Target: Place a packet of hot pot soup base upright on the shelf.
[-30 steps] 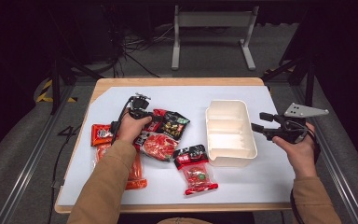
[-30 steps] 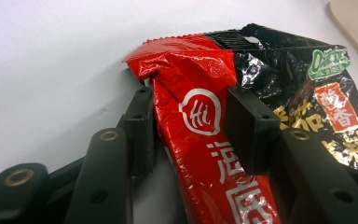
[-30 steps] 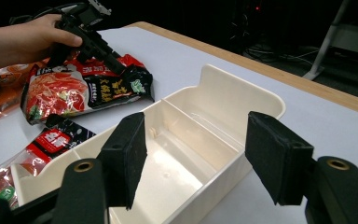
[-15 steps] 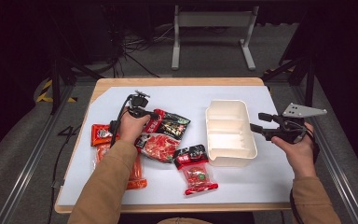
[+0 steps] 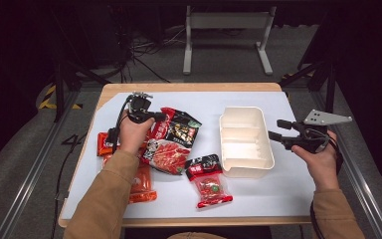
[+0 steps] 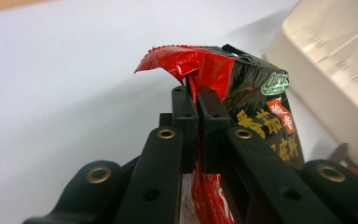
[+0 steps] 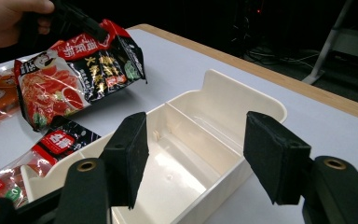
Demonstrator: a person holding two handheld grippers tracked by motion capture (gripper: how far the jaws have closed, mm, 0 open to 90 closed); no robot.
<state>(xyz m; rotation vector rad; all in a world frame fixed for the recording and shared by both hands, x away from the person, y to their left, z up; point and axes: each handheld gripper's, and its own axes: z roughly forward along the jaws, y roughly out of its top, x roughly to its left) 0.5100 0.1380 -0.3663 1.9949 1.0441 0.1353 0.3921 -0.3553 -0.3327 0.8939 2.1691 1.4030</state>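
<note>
Two grippers: left gripper (image 6: 197, 100) just clamped onto noodle packet (image 6: 242, 88); right gripper (image 7: 193, 154) spread, empty.

Your table (image 5: 278, 199): divided tray (image 5: 246, 142) right of centre. Left of it, the large pouch (image 5: 171, 137) in your left gripper (image 5: 155, 117), far end raised. Small packet (image 5: 208, 180) near side, just left of the tray's near corner. Flat packets (image 5: 142, 181) at far left, under your forearm. Your right gripper (image 5: 274, 130) sits at the tray's right edge.

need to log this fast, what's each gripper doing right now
Left gripper: shut on the red and black packet, pinching its top edge.
Right gripper: open, holding nothing, by the white tray.
</note>
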